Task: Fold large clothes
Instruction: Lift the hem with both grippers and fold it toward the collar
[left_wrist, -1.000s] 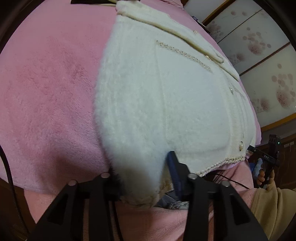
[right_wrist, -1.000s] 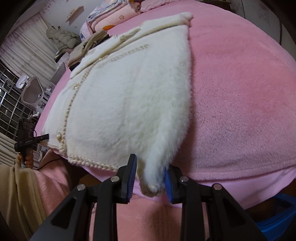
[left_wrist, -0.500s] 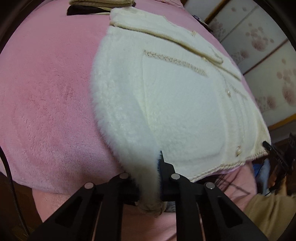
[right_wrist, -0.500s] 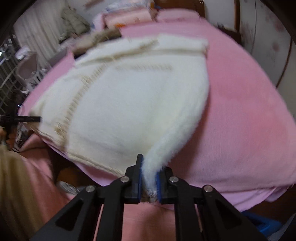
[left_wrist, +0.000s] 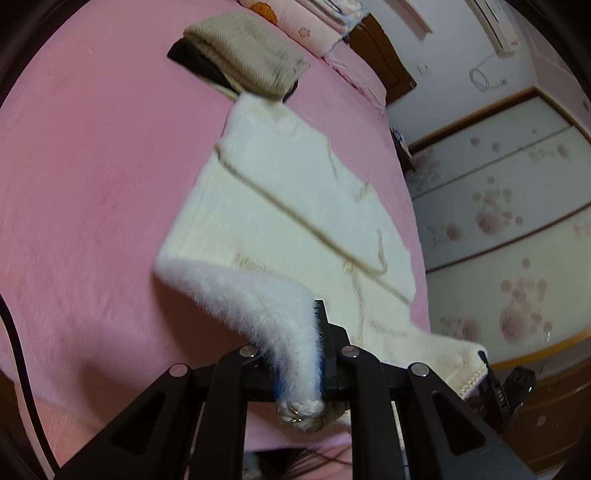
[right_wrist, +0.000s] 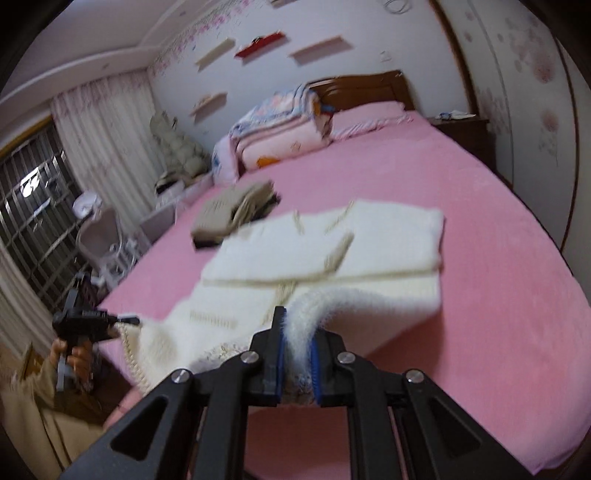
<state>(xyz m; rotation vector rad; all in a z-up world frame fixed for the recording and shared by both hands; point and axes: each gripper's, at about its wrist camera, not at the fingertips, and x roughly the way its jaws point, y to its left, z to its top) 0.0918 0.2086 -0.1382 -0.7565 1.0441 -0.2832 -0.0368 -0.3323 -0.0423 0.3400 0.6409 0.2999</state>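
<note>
Pink bedding covers the bed, and the white fluffy jacket lies across its near half, close to the foot edge. My left gripper is clamped on one near bottom corner of it, fur bunched between the pads. My right gripper pinches the other near corner, lifted off the bed. Folded tan clothes sit just beyond the jacket.

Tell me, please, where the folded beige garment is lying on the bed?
The beige garment lies on the pink bed, just beyond the far end of the white jacket, left of centre in the right wrist view, before the stacked quilts.
</note>
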